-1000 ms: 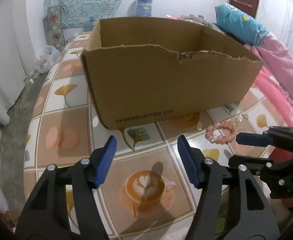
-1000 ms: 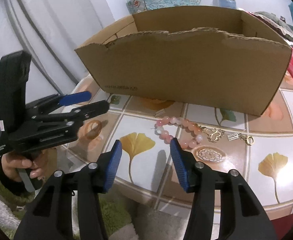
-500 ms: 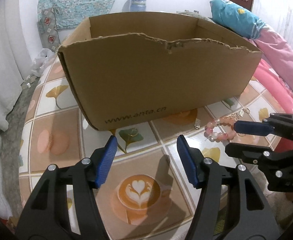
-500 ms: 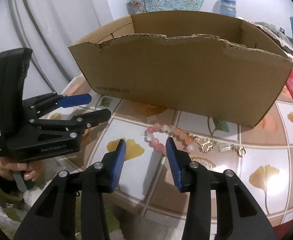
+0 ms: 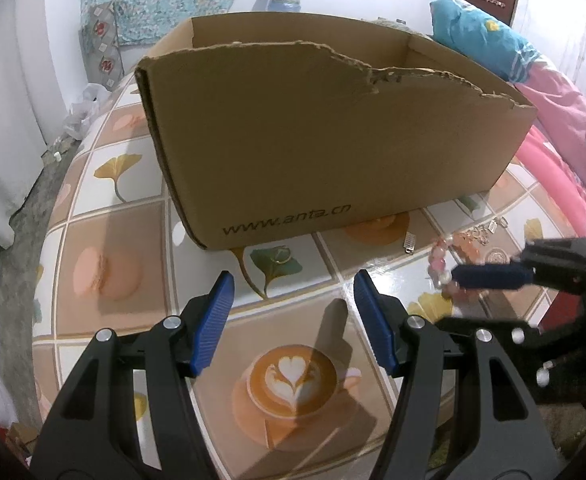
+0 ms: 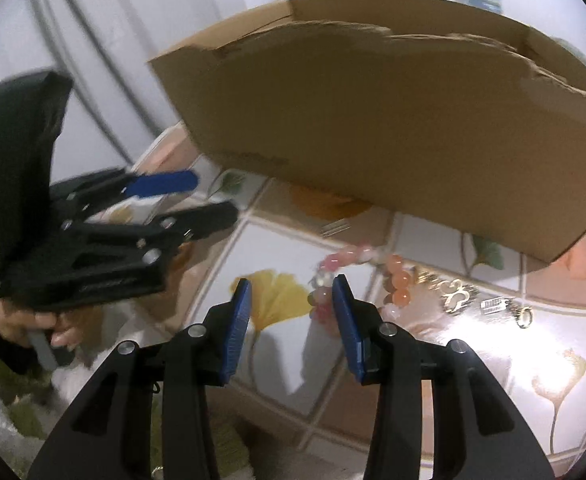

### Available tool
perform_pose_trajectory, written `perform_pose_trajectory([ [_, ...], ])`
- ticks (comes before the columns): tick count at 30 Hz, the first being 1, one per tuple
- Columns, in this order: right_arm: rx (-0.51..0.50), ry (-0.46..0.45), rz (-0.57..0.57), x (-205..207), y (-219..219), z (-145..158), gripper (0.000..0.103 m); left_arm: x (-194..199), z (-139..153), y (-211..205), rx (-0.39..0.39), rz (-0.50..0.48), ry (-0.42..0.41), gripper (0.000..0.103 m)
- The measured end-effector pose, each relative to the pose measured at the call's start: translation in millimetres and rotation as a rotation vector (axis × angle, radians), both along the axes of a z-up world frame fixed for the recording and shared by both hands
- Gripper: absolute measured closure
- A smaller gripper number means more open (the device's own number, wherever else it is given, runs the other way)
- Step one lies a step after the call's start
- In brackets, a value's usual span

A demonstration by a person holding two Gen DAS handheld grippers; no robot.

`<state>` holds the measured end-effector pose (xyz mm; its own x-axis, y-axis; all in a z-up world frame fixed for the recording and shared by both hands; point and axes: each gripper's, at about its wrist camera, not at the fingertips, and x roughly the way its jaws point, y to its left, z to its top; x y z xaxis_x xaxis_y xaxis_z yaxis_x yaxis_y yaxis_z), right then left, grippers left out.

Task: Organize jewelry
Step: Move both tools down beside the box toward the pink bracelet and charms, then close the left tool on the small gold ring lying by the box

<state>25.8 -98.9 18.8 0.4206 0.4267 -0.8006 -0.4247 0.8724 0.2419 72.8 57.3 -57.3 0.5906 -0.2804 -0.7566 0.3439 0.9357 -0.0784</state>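
Observation:
A pink and orange bead bracelet (image 6: 397, 276) lies on the patterned table (image 6: 493, 380) in front of a cardboard box (image 6: 393, 120). My right gripper (image 6: 291, 292) is open and low over the bracelet's left end; a few beads lie between its fingers, close to the right pad, and the pads are not pressing them. The left wrist view shows that bracelet (image 5: 439, 260) at the tip of the right gripper's blue finger (image 5: 489, 276). My left gripper (image 5: 293, 292) stands open and empty above the table, a small gold ring (image 5: 281, 256) just beyond it.
A gold butterfly charm (image 6: 457, 292), a silver charm (image 6: 493, 305) and a gold clasp (image 6: 524, 316) lie right of the bracelet, a silver clip (image 6: 335, 228) by the box. A person's hand (image 6: 25, 320) holds the left gripper (image 6: 201, 200). A pink-covered bed (image 5: 553, 128) is at the right.
My right gripper has come forward and down onto the bracelet, rolling a little, so beads now sit between its fingers. The left gripper has hardly moved.

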Motion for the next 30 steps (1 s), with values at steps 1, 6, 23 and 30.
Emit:
perform_pose_trajectory([
  [1, -0.003, 0.0, 0.02, -2.7, 3.3, 0.2, 0.062, 0.2, -0.3, 1.1, -0.001, 0.001, 0.002, 0.044],
  [6, -0.009, -0.013, 0.091, -15.0, 18.0, 2.1, 0.062, 2.8, -0.2, 1.6, -0.001, 0.009, 0.003, 0.044],
  [23, 0.073, -0.052, -0.057, -37.8, -27.8, 17.7, 0.062, -0.5, 4.7, 5.4, -0.012, -0.004, -0.022, 0.044],
  [30, 0.122, 0.003, -0.196, -27.3, -62.2, 7.3, 0.062, 0.0, 5.1, -4.1, 0.03, 0.004, -0.028, 0.044],
])
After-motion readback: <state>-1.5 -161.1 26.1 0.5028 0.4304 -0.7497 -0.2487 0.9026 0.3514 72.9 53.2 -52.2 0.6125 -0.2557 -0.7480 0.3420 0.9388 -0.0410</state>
